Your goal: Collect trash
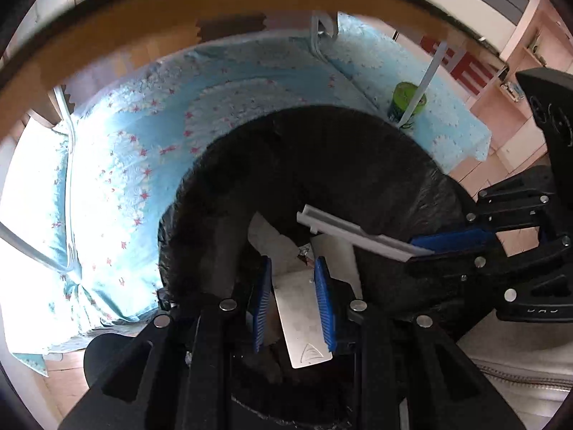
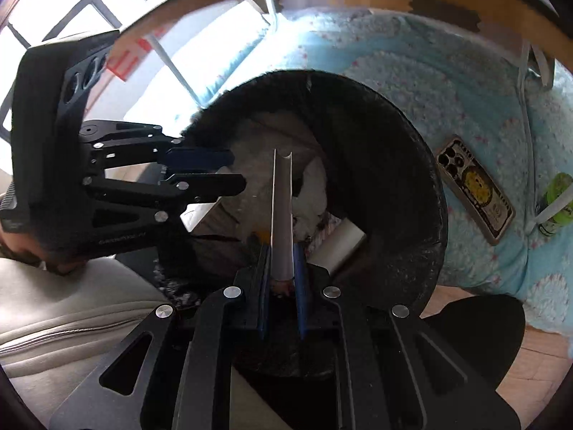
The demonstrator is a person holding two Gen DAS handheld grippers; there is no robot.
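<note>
Our left gripper (image 1: pixel 293 301) pinches a flat silver packet (image 1: pixel 304 322) over the black bin (image 1: pixel 358 150). Our right gripper (image 2: pixel 283 279) squeezes a white strip (image 2: pixel 282 208) there too. Only the right view shows the phone (image 2: pixel 474 190) on the blue bedspread (image 2: pixel 412 82) near the bin's rim.

A blue star-patterned bedspread (image 2: pixel 412 82) is covering the bed, with a phone (image 2: pixel 474 188) lying face down on it near a green can (image 2: pixel 557 199) standing upright.
</note>
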